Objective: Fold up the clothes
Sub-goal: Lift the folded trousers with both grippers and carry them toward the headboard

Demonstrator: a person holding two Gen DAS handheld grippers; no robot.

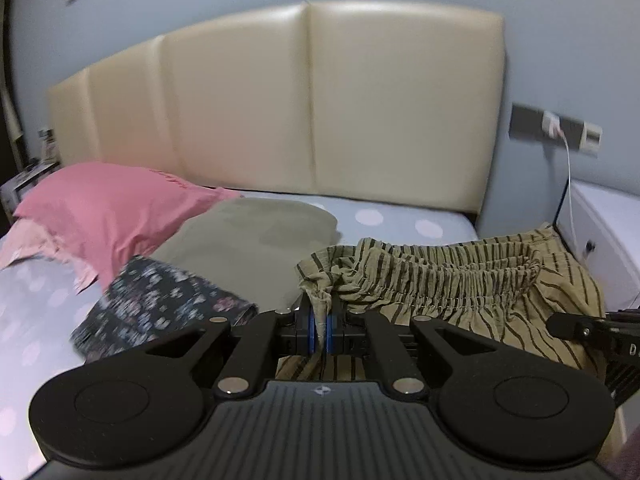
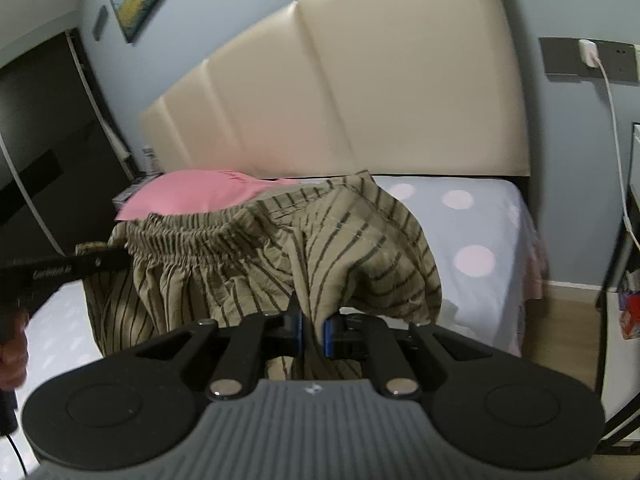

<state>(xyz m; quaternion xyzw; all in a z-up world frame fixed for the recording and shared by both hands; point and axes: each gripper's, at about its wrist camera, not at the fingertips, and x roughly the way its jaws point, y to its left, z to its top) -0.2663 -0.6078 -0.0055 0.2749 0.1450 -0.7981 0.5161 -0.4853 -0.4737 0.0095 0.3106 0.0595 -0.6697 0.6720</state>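
**Q:** Bedroom setting: what carries the work, and where is the garment?

**A:** Work surface is a bed with a pale blue sheet dotted pink (image 2: 460, 200), backed by a cream padded headboard (image 1: 320, 100). The olive, dark-striped shorts with a gathered elastic waistband (image 1: 460, 280) hang above the bed's right side, near the headboard end. A pink pillow (image 1: 100, 208), a plain olive cloth (image 1: 248, 240) and a dark floral garment (image 1: 160, 304) lie toward the left side.

**Q:** State of each gripper?

**A:** The left gripper (image 1: 325, 328) is closed on the waistband's left end, cloth pinched between its blue pads (image 1: 310, 330). The right gripper (image 2: 314, 336) is clamped on a thicker bunch of the shorts' fabric at the right end.

**Q:** Which relation governs the coming move?

**A:** The waistband's long axis runs from one gripper to the other, roughly parallel to the headboard, with the legs hanging below. Each hand holds its own end, so neither is nearer. Judged from this, lowering both together toward the sheet would spread the shorts flat before folding.
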